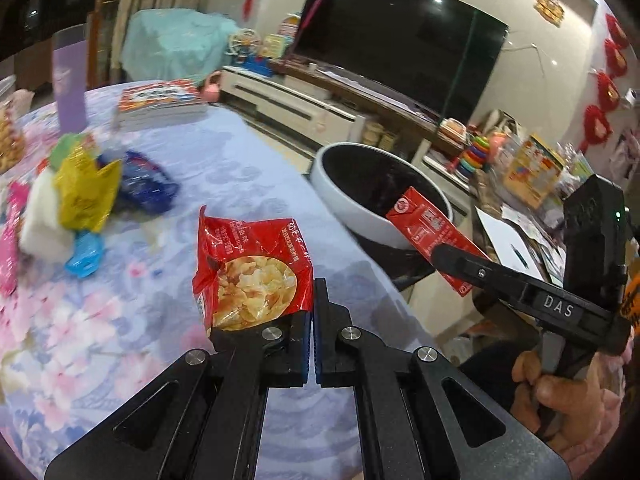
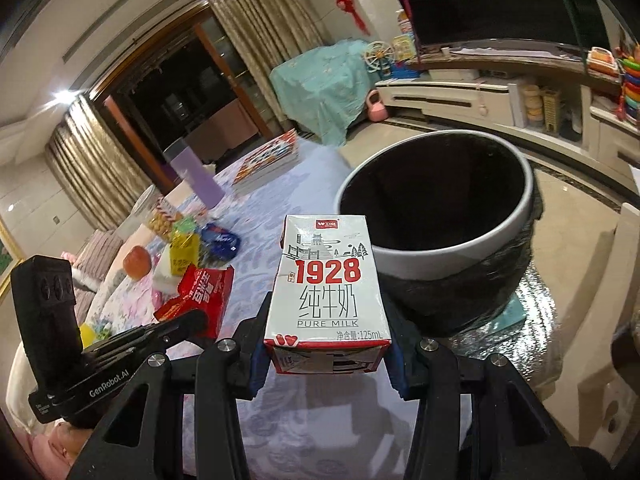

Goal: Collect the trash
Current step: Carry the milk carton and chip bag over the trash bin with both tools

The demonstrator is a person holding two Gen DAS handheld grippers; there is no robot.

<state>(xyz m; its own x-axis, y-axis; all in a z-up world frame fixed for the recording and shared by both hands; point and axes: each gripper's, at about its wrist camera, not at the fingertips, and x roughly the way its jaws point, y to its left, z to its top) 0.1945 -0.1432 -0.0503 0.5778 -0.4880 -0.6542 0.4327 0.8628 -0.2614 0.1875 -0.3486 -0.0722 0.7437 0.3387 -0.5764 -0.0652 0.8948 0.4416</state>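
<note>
My left gripper (image 1: 314, 294) is shut on the edge of a red snack bag (image 1: 248, 264), which it holds just above the flowered tablecloth (image 1: 240, 168). My right gripper (image 2: 328, 320) is shut on a small grey and red milk carton (image 2: 328, 280). The carton hangs at the near rim of a round white bin with a black liner (image 2: 436, 208). In the left wrist view, the carton (image 1: 424, 228) pokes over the bin's rim (image 1: 360, 220), with the right gripper (image 1: 444, 254) behind it. In the right wrist view, the left gripper (image 2: 192, 320) and the snack bag (image 2: 204, 292) sit to the left.
More wrappers lie on the table's left: a yellow one (image 1: 86, 196), a dark blue one (image 1: 146, 184), a light blue one (image 1: 86, 254) and a pink one (image 1: 8, 248). A stack of books (image 1: 160, 100) and a purple cup (image 1: 70, 80) stand further back. The bin sits beyond the table edge.
</note>
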